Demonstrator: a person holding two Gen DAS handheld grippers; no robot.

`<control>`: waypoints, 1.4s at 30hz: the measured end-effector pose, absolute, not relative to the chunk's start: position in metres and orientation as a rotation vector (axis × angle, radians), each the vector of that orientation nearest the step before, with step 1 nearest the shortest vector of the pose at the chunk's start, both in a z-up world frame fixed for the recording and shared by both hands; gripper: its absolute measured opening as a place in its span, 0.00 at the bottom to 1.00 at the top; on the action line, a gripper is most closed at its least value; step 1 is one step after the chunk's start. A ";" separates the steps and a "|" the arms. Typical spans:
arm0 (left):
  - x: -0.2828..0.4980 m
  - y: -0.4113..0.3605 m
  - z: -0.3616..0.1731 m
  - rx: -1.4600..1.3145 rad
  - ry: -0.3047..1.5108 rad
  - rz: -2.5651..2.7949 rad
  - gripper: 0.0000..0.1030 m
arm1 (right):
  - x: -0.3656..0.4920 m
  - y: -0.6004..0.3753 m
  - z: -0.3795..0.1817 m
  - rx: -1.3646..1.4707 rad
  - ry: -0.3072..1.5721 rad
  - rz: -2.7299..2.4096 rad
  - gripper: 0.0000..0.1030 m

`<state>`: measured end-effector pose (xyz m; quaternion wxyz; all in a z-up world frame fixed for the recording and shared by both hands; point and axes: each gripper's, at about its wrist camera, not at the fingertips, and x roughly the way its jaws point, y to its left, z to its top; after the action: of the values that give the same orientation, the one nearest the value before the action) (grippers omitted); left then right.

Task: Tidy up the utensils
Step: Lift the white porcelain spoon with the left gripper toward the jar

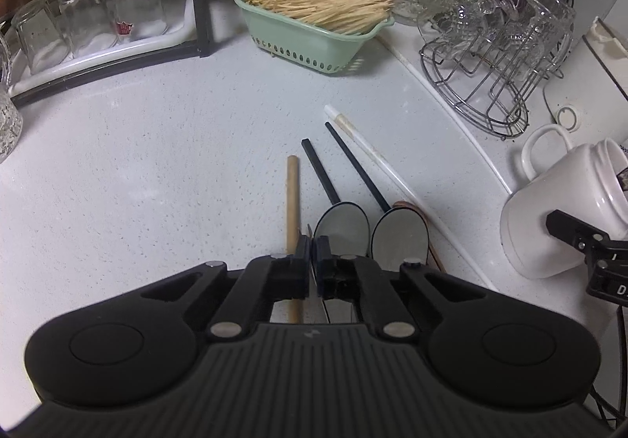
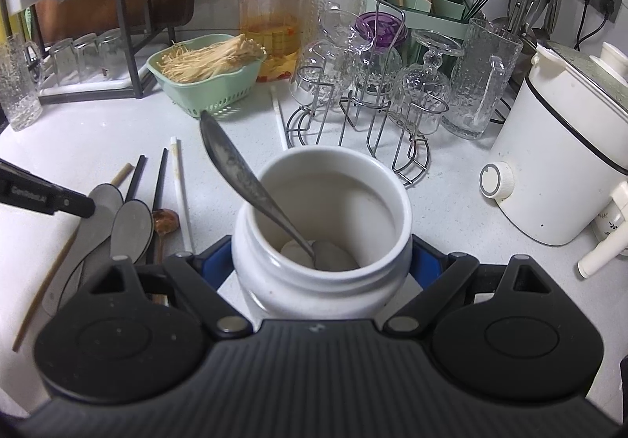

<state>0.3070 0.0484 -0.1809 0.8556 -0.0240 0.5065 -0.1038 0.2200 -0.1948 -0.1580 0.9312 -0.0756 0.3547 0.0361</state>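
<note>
1. The desk stretched pale and speckled under both of my hand-held grippers, its near edge hidden by their black bodies.
2. A white cooker stood at the right, cut off by the picture's edge.
3. My right hand-held gripper was clamped on the white jar, its blue pads pressed to both sides; the jar's lower half was hidden behind the gripper.
4. A metal spoon leaned inside the jar, bowl at the bottom, handle sticking out to the upper left.
5. The green basket of pale sticks sat at the back, with a wire rack of glasses to its right; the glassware overlapped too much to count.
6. Two black-handled spoons lay side by side on the desk, their bowls partly covered by my left hand-held gripper.
7. That gripper was closed nearly tight on a thin metal edge; I could not tell which utensil it belonged to.
8. A wooden chopstick lay just left of the spoons, a white one to their right.
</note>
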 end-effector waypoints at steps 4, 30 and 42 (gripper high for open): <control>0.301 0.052 -0.175 -0.058 1.073 -0.243 0.03 | 0.220 -0.194 -0.158 -0.153 0.723 0.068 0.90; 0.316 0.059 -0.201 -0.196 1.182 -0.446 0.04 | 0.230 -0.191 -0.158 -0.175 0.736 0.080 0.90; 0.321 0.057 -0.178 -0.084 1.113 -0.605 0.28 | 0.230 -0.192 -0.158 -0.177 0.729 0.088 0.90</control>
<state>0.3211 0.0569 -0.1781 0.8051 -0.0391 0.5199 -0.2827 0.2297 -0.1919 -0.1583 0.9296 -0.0862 0.3557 0.0428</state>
